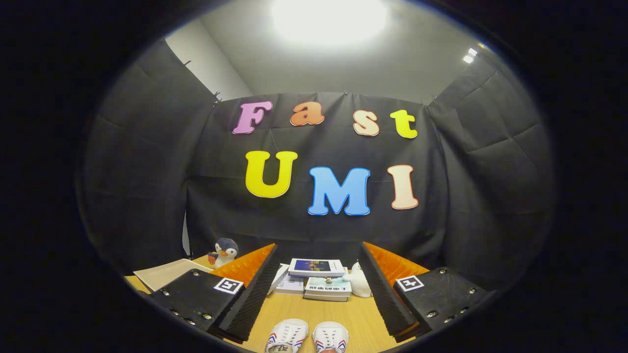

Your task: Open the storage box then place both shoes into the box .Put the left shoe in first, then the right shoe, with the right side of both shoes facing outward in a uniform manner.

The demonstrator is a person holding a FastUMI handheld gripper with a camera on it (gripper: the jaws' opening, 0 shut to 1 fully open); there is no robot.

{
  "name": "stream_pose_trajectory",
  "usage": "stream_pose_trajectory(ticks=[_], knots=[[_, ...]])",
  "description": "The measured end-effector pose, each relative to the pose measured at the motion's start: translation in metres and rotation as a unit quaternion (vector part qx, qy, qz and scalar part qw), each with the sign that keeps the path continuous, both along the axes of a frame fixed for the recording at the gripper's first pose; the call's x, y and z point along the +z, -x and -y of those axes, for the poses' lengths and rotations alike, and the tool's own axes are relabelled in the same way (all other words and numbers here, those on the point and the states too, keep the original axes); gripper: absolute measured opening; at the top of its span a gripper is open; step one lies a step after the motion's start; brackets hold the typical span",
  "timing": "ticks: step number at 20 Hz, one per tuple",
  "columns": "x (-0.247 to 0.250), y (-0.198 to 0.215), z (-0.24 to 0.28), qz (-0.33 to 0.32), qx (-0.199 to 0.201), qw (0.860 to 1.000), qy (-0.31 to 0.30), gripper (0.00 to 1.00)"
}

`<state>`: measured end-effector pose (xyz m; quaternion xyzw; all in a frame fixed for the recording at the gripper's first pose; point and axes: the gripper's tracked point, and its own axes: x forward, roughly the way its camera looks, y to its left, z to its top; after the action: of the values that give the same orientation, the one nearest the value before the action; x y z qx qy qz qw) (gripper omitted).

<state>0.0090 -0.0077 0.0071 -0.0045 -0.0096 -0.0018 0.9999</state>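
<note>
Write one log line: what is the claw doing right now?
claw: open, holding nothing | pair of white lace-up canvas shoes: between fingers, on wooden table | stacked books: beyond | storage box: unseen

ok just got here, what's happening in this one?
Nothing is gripped yet. The gripper hangs above a wooden table with its fingers spread wide and holding nothing. A pair of white shoes sits side by side between the fingers, toes pointing away, untouched. Beyond them lies a stack of books with a small white figure beside it, and a penguin plush stands off to one side. Neither shoe has been moved toward a box yet.
</note>
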Motion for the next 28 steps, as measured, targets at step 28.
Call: stream_pose_trajectory(ticks=[28], knots=[[-0.135, 0.023, -0.154, -0.231, 0.186, 0.915, -0.273, 0.98]])
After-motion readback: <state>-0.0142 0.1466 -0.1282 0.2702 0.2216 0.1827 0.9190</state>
